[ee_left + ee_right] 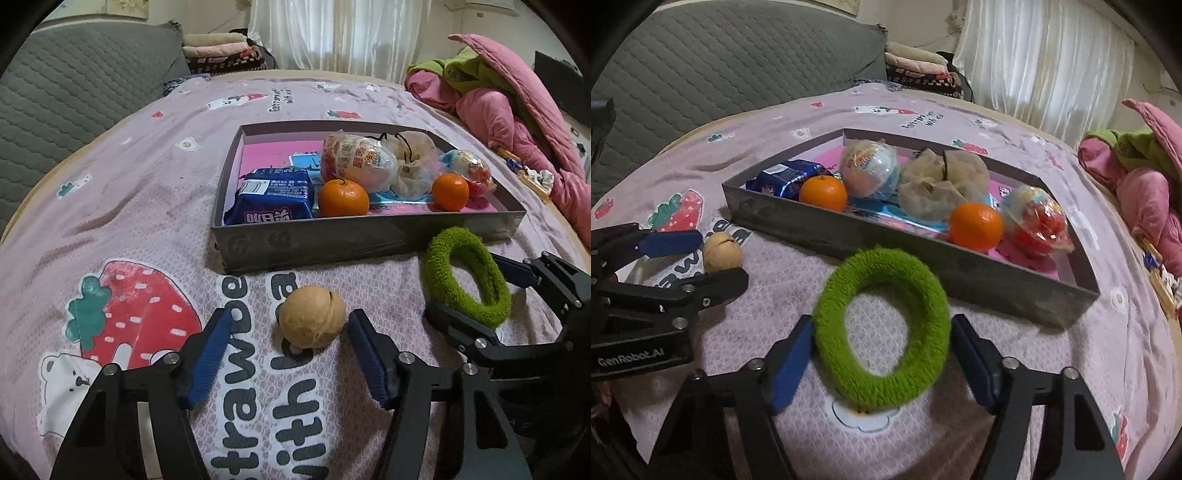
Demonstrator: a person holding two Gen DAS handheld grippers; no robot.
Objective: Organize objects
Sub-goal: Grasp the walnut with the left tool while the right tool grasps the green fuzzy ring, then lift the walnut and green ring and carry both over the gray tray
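A tan ball (312,317) lies on the pink strawberry bedspread between the blue pads of my left gripper (289,320). The right pad is close to the ball and the left pad stands clear of it, so the gripper is open. My right gripper (882,320) has a fuzzy green ring (882,332) between its pads. Both pads touch the ring's sides, and the ring looks squeezed into an oval and tipped up. A shallow grey box (332,243) just behind holds two oranges (343,197), a blue snack packet (273,195), wrapped egg toys (356,160) and a beige mesh pouch (413,162).
A grey quilted headboard (74,92) rises at the far left of the bed. A heap of pink and green bedding (517,110) lies at the right edge, with small items beside it. Folded blankets (221,51) and a white curtain stand behind the bed.
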